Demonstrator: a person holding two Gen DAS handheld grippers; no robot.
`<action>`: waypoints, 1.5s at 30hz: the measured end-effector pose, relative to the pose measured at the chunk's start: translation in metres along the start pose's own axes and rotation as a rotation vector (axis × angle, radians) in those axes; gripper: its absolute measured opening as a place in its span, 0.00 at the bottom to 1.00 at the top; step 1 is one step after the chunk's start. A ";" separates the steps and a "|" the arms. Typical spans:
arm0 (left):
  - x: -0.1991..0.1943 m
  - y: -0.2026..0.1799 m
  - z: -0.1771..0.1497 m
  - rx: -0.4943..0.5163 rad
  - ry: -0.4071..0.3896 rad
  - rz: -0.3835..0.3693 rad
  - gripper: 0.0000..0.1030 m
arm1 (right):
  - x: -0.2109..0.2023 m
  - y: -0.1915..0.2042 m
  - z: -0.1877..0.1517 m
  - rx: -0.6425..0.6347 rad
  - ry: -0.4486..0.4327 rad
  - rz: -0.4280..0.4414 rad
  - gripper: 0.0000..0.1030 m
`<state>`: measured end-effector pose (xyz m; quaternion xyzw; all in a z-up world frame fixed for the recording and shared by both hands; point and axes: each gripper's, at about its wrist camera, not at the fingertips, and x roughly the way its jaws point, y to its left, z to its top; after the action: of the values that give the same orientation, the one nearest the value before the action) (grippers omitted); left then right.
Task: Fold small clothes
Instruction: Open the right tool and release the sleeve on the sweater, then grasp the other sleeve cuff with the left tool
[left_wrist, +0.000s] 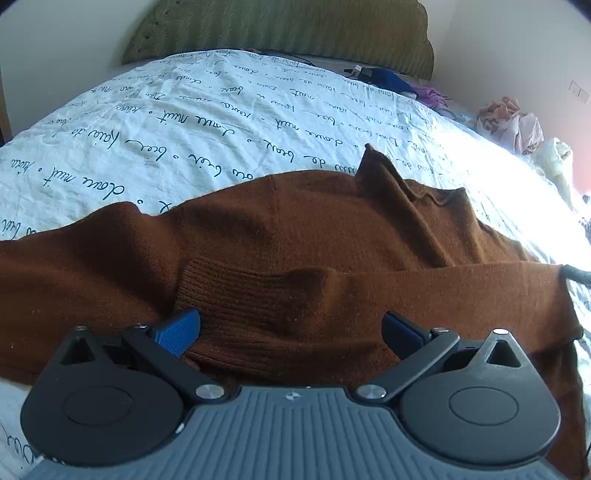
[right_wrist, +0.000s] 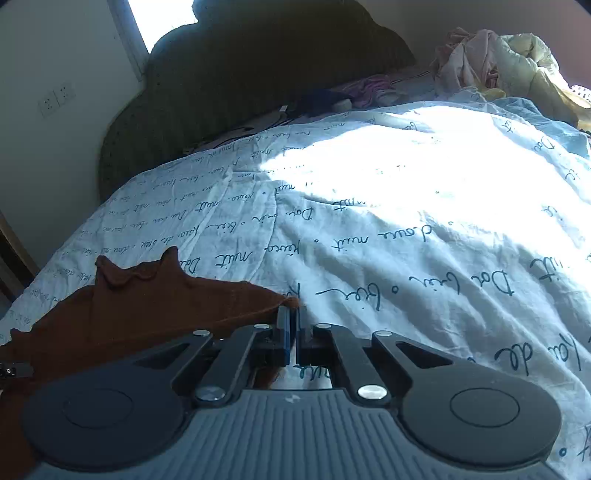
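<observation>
A brown knitted sweater (left_wrist: 295, 236) is spread flat on a wrinkled white sheet (left_wrist: 207, 122) printed with dark cursive script. A ribbed cuff (left_wrist: 243, 291) is laid across the body. The left gripper (left_wrist: 291, 328) is held wide open above the cuff, its blue textured pads (left_wrist: 177, 330) apart. The right gripper (right_wrist: 293, 328) is closed on the sweater's pointed edge (right_wrist: 284, 301). Crumpled pale clothes (right_wrist: 491, 62) are heaped near a dark ridged headboard (right_wrist: 258, 66).
</observation>
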<state>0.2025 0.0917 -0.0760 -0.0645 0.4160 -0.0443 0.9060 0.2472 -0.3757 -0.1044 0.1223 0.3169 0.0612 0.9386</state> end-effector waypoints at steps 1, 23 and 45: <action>0.001 -0.001 -0.002 0.018 -0.006 0.013 1.00 | 0.005 -0.002 0.000 0.007 0.013 -0.007 0.00; -0.001 0.037 0.011 -0.150 -0.061 0.228 1.00 | -0.015 0.079 -0.055 -0.190 0.111 0.064 0.01; -0.062 0.096 -0.003 -0.246 -0.062 0.131 1.00 | -0.017 0.200 -0.043 -0.299 0.077 0.246 1.00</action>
<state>0.1624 0.1948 -0.0470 -0.1492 0.3933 0.0684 0.9047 0.2005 -0.1783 -0.0743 0.0167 0.3226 0.2265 0.9189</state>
